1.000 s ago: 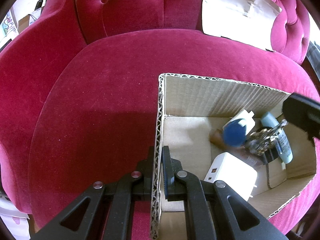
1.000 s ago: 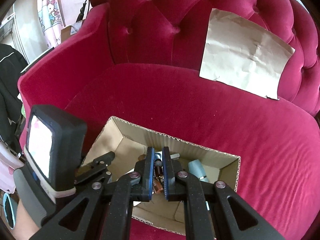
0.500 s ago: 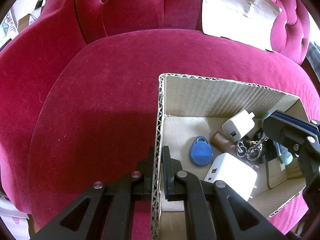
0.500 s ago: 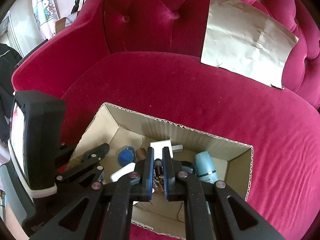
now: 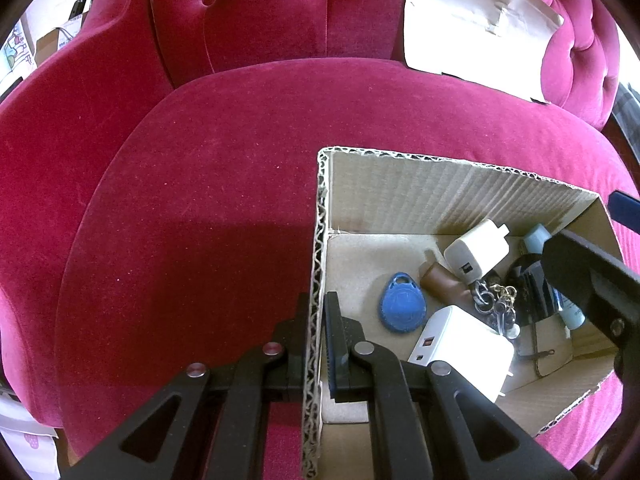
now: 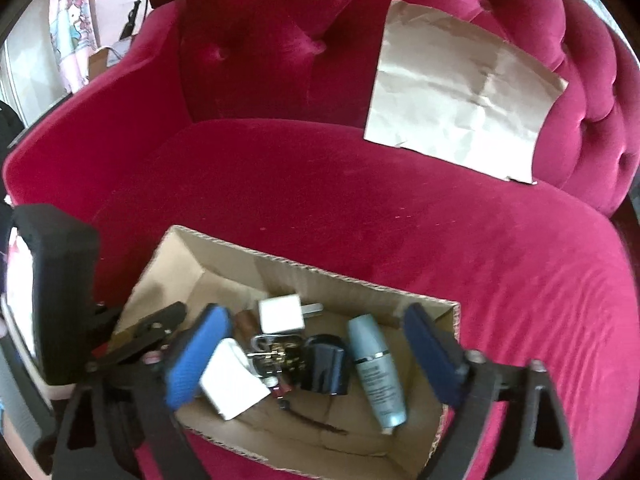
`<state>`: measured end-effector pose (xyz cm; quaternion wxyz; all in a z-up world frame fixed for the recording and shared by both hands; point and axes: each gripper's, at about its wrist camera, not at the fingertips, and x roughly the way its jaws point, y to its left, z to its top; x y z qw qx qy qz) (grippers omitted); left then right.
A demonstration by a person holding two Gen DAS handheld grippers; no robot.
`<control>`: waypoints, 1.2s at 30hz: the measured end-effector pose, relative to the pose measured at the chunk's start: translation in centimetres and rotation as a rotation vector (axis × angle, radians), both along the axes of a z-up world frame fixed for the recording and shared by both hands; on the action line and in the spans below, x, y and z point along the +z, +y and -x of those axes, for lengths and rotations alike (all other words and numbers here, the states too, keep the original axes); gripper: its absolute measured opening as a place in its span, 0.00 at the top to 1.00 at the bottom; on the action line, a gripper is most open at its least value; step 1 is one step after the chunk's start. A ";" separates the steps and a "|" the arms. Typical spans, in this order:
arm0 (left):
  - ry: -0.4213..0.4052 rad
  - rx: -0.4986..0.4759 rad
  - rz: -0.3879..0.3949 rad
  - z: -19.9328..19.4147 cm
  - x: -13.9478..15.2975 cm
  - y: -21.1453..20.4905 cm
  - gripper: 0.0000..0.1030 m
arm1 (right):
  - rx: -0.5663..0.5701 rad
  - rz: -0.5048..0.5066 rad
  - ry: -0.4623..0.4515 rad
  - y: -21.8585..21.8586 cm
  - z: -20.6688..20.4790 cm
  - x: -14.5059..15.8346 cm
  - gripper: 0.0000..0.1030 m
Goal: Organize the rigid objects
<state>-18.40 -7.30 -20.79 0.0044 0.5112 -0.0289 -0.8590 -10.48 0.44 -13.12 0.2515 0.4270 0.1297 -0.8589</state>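
Observation:
An open cardboard box sits on a red velvet sofa seat. My left gripper is shut on the box's left wall, one finger on each side. My right gripper hovers over the box, its jaws opening wide with nothing pressed between the blue pads. Below it lie a keychain with its blue fob, a large white charger, a small white charger, a pale blue bottle, a black object and a brown piece.
A creased sheet of brown paper leans on the tufted sofa back. Red seat cushion stretches left of and behind the box. Room clutter shows past the left armrest.
The keychain with the blue fob went from hanging in the right gripper to lying in the box. The right jaws then swung wide. The left gripper kept its hold on the wall.

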 end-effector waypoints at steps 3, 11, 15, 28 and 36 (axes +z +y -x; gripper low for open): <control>-0.001 -0.001 0.001 0.0 0.0 0.2 0.94 | -0.005 -0.019 -0.007 0.1 0.2 -0.2 0.00; -0.003 -0.002 -0.001 0.2 0.1 0.9 0.94 | -0.027 -0.015 -0.034 0.9 0.9 -0.6 0.00; -0.008 -0.003 0.001 0.3 0.0 1.0 0.94 | -0.037 -0.023 -0.033 1.2 1.1 -0.6 0.00; 0.010 0.035 0.035 -0.7 2.4 1.8 0.10 | -0.080 0.019 -0.057 3.5 1.5 0.5 0.00; 0.040 0.051 0.073 -2.7 4.8 4.4 0.00 | -0.093 0.032 -0.045 4.8 0.1 2.5 0.00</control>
